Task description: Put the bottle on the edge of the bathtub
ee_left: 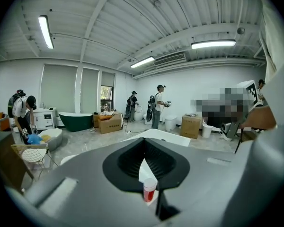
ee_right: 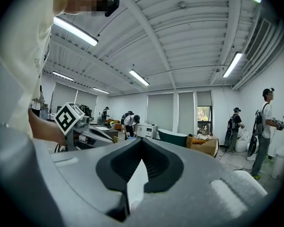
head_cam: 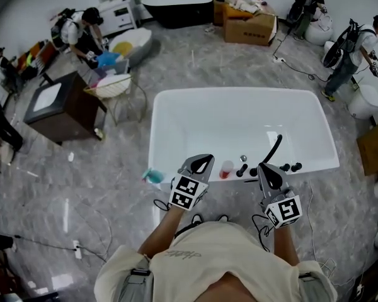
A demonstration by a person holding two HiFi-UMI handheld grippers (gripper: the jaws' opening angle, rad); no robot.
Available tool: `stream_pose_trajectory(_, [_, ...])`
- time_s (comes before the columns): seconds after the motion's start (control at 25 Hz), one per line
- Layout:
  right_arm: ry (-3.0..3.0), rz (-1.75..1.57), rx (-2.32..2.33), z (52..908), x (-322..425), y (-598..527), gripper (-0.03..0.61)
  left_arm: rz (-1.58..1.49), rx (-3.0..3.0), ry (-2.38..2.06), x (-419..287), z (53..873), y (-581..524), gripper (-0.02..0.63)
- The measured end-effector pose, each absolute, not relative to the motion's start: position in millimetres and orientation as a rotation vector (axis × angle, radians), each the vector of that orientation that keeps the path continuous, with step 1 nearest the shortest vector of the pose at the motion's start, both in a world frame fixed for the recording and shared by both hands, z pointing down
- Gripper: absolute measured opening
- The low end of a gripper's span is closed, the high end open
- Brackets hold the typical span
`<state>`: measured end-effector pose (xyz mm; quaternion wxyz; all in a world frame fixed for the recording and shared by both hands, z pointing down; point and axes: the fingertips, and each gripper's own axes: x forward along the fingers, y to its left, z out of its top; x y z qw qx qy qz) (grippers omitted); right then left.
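Note:
A small clear bottle (head_cam: 226, 169) with red liquid and a white cap stands upright on the near rim of the white bathtub (head_cam: 176, 115). My left gripper (head_cam: 207, 158) hovers just left of it, shut and empty. In the left gripper view the bottle (ee_left: 149, 190) shows low down past the closed left gripper (ee_left: 144, 149), apart from it. My right gripper (head_cam: 265, 167) is shut and empty to the bottle's right, over the rim's fittings. In the right gripper view the right gripper (ee_right: 141, 149) has its jaws together with only the white tub beyond.
Black tap handles (head_cam: 242, 170) and a black hose (head_cam: 274, 148) sit on the rim right of the bottle. A teal object (head_cam: 154, 176) lies off the tub's near left corner. A dark cabinet (head_cam: 60, 106), wire chair (head_cam: 113, 87), cardboard boxes (head_cam: 252, 27) and several people stand farther off.

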<state>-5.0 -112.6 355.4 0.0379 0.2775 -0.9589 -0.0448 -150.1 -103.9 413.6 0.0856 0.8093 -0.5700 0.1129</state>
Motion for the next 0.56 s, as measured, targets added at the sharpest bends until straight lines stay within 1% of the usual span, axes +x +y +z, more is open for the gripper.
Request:
stream_pose_trajectory(0.36, [-2.923, -0.097, 0.857, 367, -6, -104, 0.002, 0.331, 2.373, -1.721, -159, 416, -92, 0.017])
stream_pose_trajectory(0.56, [-2.928, -0.109, 0.83, 347, -22, -108, 0.002, 0.329, 2.332, -1.758, -173, 397, -98, 0.017])
